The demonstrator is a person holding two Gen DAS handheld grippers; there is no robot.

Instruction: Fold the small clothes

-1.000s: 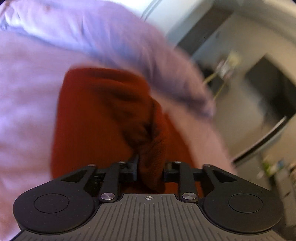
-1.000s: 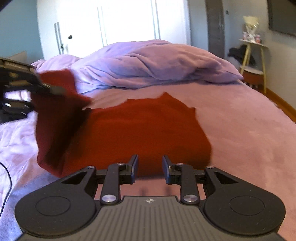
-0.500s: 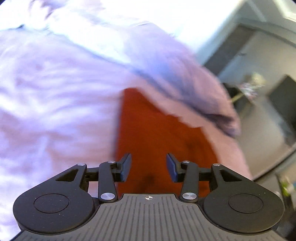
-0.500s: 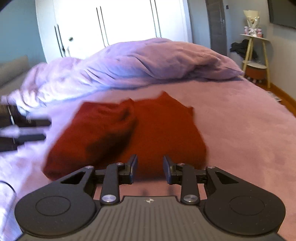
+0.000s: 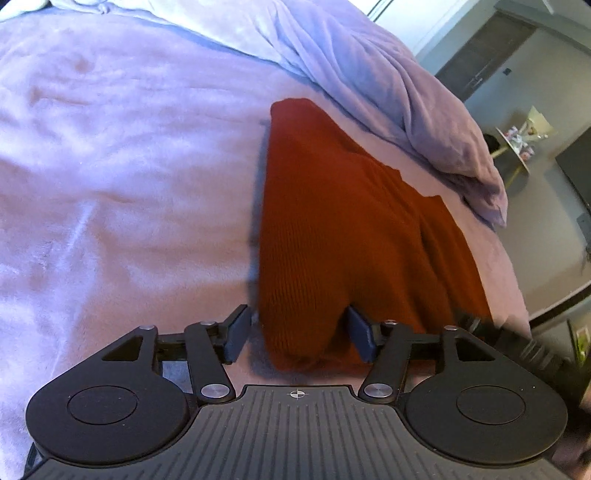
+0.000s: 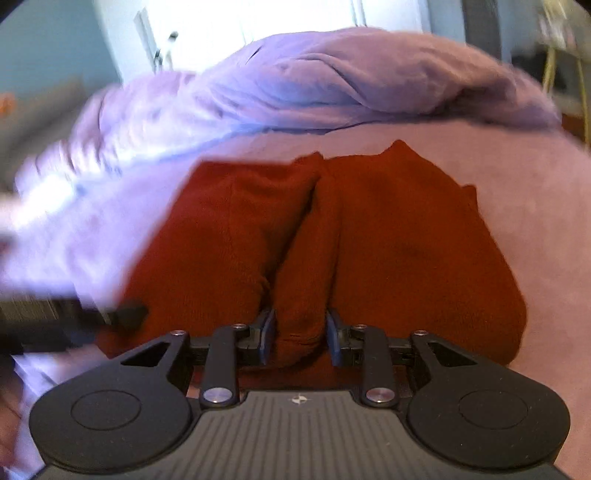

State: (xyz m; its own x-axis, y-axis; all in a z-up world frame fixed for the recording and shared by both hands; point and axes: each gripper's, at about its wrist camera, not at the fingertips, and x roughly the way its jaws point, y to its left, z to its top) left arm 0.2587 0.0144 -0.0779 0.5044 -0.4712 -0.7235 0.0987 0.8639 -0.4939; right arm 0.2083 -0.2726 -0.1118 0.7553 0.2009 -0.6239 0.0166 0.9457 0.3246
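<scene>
A red knitted garment [image 5: 332, 229] lies on the purple bed cover [image 5: 129, 166], its left part folded over onto the rest. My left gripper [image 5: 298, 334] is at the garment's near corner with its jaws opening wide. The corner lies between them, with a gap beside the left finger. In the right wrist view a ridge of the garment [image 6: 406, 236] runs between the fingers of my right gripper [image 6: 301, 336], whose jaws are also opening. The left gripper [image 6: 122, 314] shows as a dark blur at the garment's left edge.
A bunched purple duvet [image 6: 332, 81] lies across the bed behind the garment. White wardrobe doors [image 6: 258, 22] stand beyond it. A small side table [image 5: 517, 147] is off the bed's far side. The bed cover [image 6: 535, 206] to the right of the garment is bare.
The left gripper let go of the red flap it was holding up; the flap now lies folded over the garment. Both grippers widened, and the right moved forward over the garment's near edge.
</scene>
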